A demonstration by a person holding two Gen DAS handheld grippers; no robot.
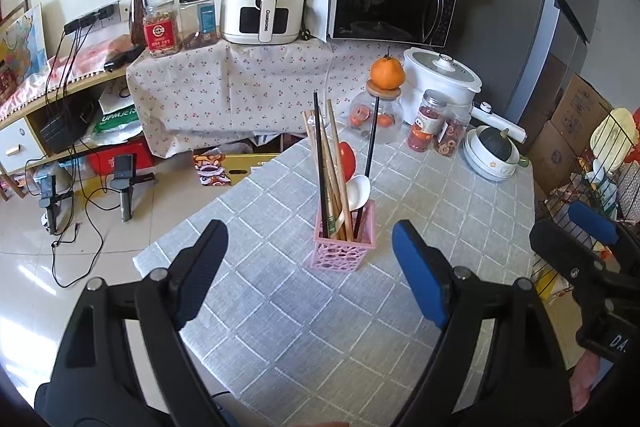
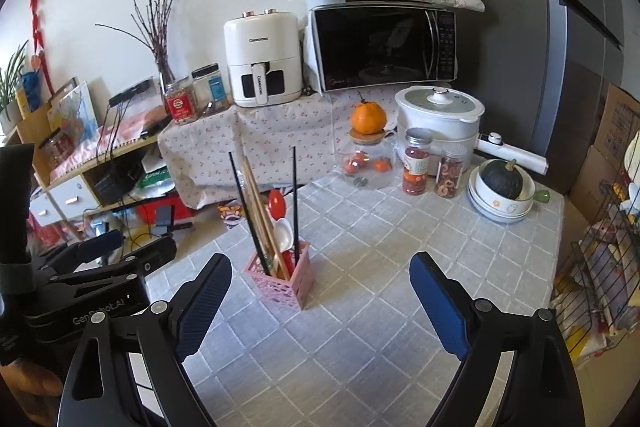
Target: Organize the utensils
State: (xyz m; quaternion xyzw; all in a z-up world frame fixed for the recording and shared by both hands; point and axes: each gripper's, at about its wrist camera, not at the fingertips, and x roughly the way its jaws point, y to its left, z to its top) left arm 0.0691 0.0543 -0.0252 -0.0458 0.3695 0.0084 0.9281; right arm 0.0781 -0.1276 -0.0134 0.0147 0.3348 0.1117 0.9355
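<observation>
Standing upright on checked surface (image 1: pixel 360 327): pink holder (image 1: pixel 345 247) packed with utensils.
Hovering wide open, gripping nothing: left tool (image 1: pixel 308 267), right tool (image 2: pixel 320 291).

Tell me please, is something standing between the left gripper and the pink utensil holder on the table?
Nothing visible does. The left gripper is open and empty, and only bare checked tablecloth lies between it and the pink utensil holder, which already holds chopsticks and spoons.

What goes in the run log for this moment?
left gripper: open, empty | right gripper: open, empty | utensils: upright in pink holder
</observation>
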